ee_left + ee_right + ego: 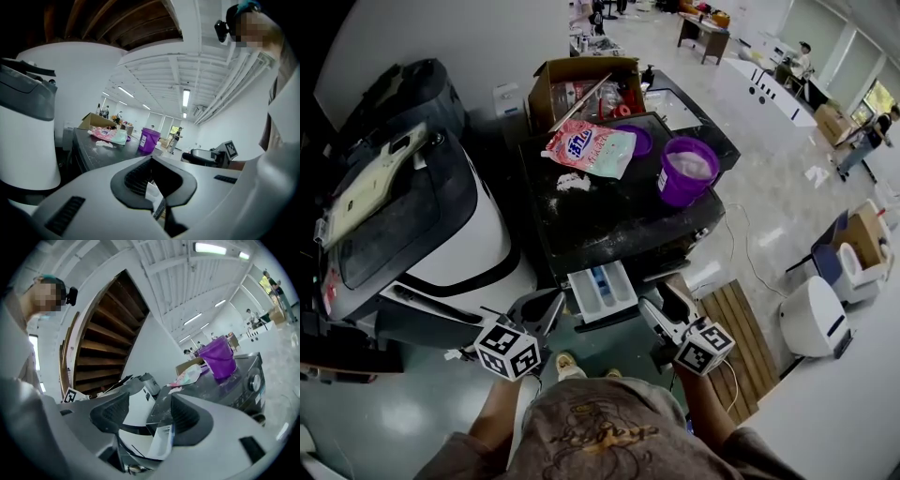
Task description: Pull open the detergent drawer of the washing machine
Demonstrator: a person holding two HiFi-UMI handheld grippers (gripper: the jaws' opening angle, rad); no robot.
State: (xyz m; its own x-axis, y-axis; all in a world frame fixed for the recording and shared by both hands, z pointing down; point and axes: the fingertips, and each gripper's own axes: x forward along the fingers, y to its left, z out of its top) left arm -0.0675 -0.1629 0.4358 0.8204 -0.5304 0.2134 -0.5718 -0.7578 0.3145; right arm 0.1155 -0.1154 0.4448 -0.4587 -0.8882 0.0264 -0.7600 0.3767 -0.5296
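The detergent drawer (pixel 602 289) stands pulled out of the front of the washing machine (pixel 609 220), left of the middle. Its long axis runs from the machine straight toward the person, and its open top faces up. It is white and split into compartments, with a blue insert in the middle one; what the compartments hold cannot be made out. The left gripper (pixel 151 161) hangs just left of the drawer with its jaw tips pressed together on nothing. The right gripper (pixel 150 401) hangs just right of it with its jaws spread and nothing gripped; only the drawer shows beyond the gap. On the machine's dark, dusty top a purple bucket (pixel 686 171) stands upright near the right edge, with something pale inside and a white label too small to read. To its left lies a pink and green bag (pixel 591 148) with blue characters that cannot be read, and a small white clump (pixel 572 181) lies just in front of the bag. Behind the bag an open cardboard box (pixel 546 94) holds red and mixed items. A second washer (pixel 441 234), white with a dark lid, stands to the left, and a wooden pallet (pixel 736 323) lies on the floor to the right.
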